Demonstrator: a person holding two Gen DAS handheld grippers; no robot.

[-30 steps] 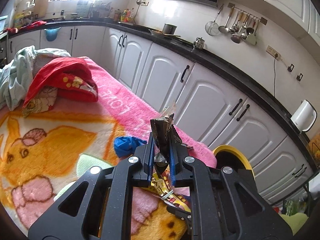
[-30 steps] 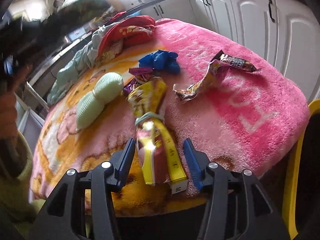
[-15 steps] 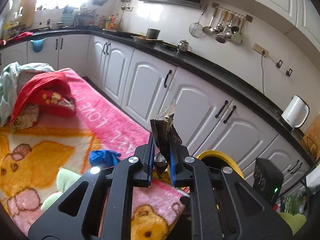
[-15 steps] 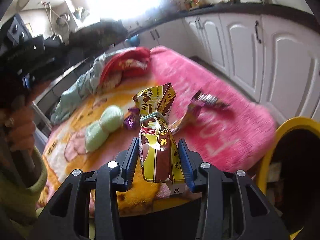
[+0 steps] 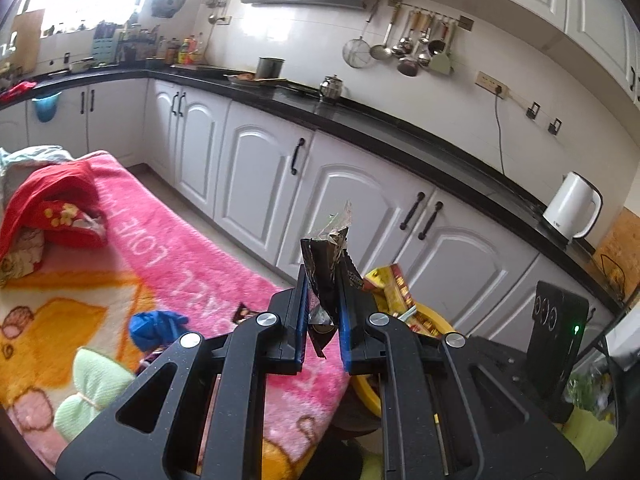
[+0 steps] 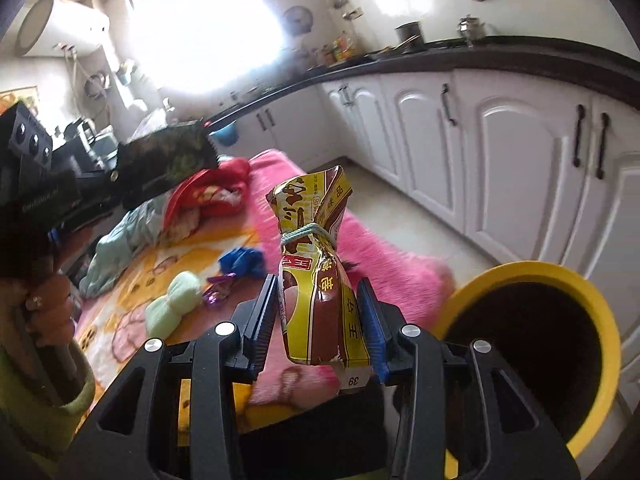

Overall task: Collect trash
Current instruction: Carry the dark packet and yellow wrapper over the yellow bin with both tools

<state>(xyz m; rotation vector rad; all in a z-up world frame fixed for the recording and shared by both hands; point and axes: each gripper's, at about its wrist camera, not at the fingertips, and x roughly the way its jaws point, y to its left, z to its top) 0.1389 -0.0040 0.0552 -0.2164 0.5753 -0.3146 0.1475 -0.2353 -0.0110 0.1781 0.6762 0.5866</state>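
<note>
Kitchen, pink blanket (image 6: 384, 248). Carry step: left tool (image 5: 323, 318) pinches dark wrapper (image 5: 329, 276), right tool (image 6: 320, 330) clamps yellow bag (image 6: 316, 296). Next, judged: over yellow bin (image 6: 560, 276), release.

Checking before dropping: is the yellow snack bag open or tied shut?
Tied shut: a pale cord cinches the neck of the yellow snack bag, held in the right tool.

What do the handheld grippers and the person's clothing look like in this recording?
Both the left gripper and the right gripper have matte black angular frames with triangular cut-outs, silver round pivot screws and blue ribbed finger pads. A black box with three round lenses sits on the left one. The person wears a yellow-green sleeve.
</note>
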